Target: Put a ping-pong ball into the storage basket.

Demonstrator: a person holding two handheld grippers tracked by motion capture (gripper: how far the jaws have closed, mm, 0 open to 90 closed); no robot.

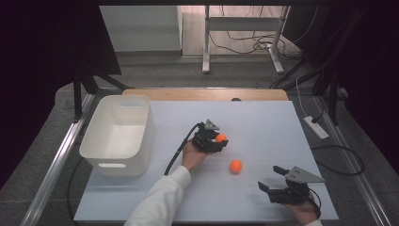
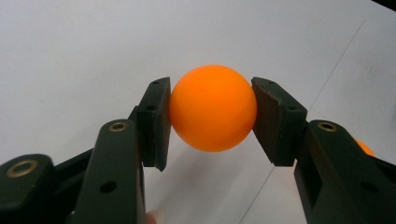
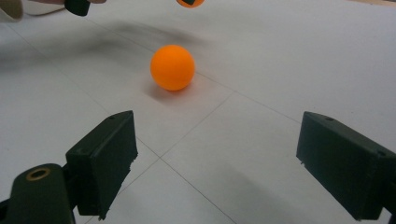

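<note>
Orange and round, a small smooth plastic ball (image 2: 213, 108) sits right between the two black jaws of the left gripper (image 2: 211, 122). One flat pad (image 2: 158, 122) presses on one side of the ball and the other pad presses on the other side, so the ball is pinched tight in the middle. The jaws are only as wide as the ball. In the high view this held ball (image 1: 220, 138) shows at the tip of the left gripper (image 1: 218, 141), near the middle of the white table top (image 1: 263, 122), and the person's left hand (image 1: 193, 155) in a white sleeve (image 1: 160, 200) holds the tool from behind.

A second orange ball (image 1: 235, 165) lies on the white table top just beside the held one, a little nearer to the person and to the right. It touches nothing but the table. In the right gripper view this loose ball (image 3: 172, 67) rests ahead of the right gripper (image 3: 215, 163), well apart from its jaws.

The right gripper (image 1: 270, 181) is low at the right of the table, in the person's right hand (image 1: 303, 211). Its jaws stand wide apart and have nothing between them.

A white plastic bin (image 1: 96, 141) with rounded corners stands at the left side of the table, well apart from both balls.
</note>
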